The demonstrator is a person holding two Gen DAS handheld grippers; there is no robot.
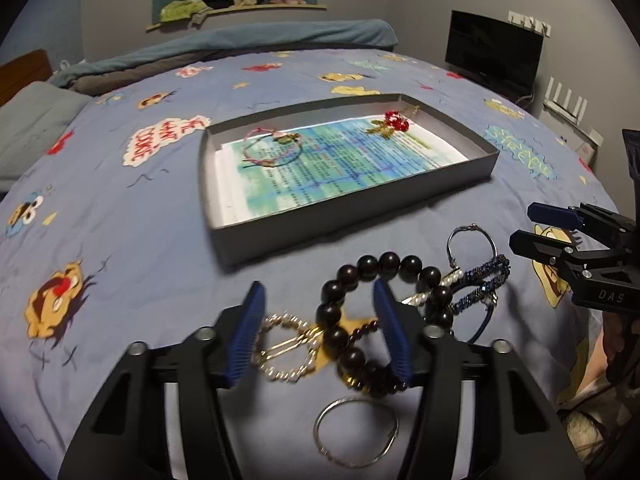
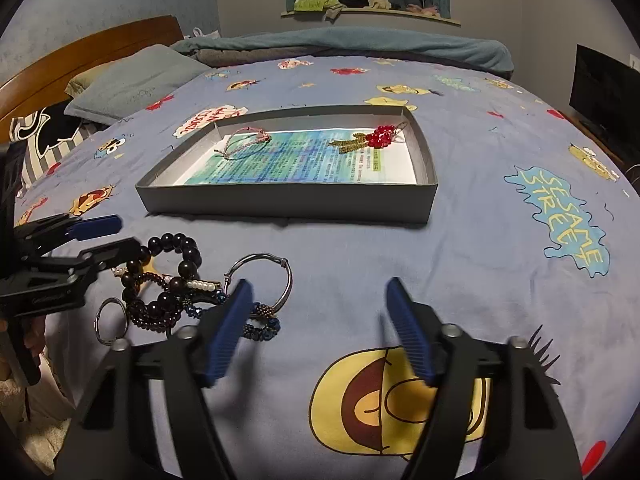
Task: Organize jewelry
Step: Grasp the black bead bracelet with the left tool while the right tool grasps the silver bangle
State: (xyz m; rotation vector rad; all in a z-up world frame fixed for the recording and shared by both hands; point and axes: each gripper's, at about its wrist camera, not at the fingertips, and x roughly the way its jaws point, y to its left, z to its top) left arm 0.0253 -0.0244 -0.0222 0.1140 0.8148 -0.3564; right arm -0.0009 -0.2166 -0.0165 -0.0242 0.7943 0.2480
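On the bed, covered with a blue cartoon-print sheet, a shallow grey box is sitting toward the middle, lined with a printed blue-green paper. Inside it, a pink cord bracelet is lying near the far left corner and a red beaded piece with gold tassels near the far right corner.

The rest of the jewelry is lying in a heap near the bed's front edge, in front of the box. The left tongs are hanging over this heap, spread part-way, with their blue pads standing either side of a dark wooden bead bracelet; the pads are not pressing on it as far as can be seen. A pearl and gold hair clip is lying just beside the left pad, and a thin silver ring bangle is lying nearer the front edge. A silver hoop bangle, a short pearl bar and a dark blue beaded bracelet are lying to the right of the dark beads.

The right tongs are standing spread over bare sheet, gripping nothing, with their left pad overlapping the blue beaded bracelet in view.
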